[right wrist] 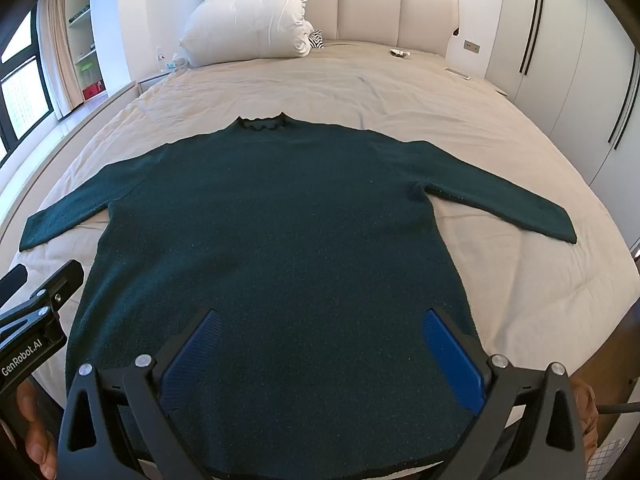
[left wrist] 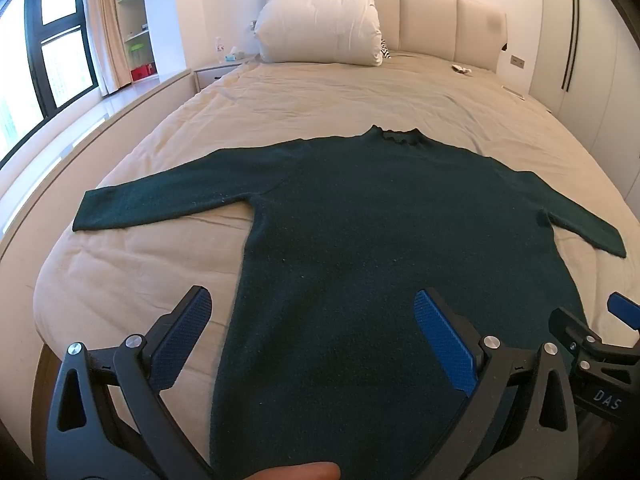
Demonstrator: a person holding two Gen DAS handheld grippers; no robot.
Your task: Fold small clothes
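Both tools are spread wide with nothing held: the left tool (left wrist: 312,344) is poised over the hem corner of the dark green sweater (left wrist: 380,240), the right tool (right wrist: 320,356) over the hem's other half. The sweater is laid flat on the bed (right wrist: 520,300), collar toward the pillow (right wrist: 248,20). If bedsheet is pinched along with the hem, the fold could be dragged askew; uneven lifting could bunch the knit.

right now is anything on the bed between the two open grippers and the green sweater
Nothing visible. The green sweater lies flat on the bed, sleeves spread, directly under the open left gripper and right gripper. The pillow sits far off by the headboard.
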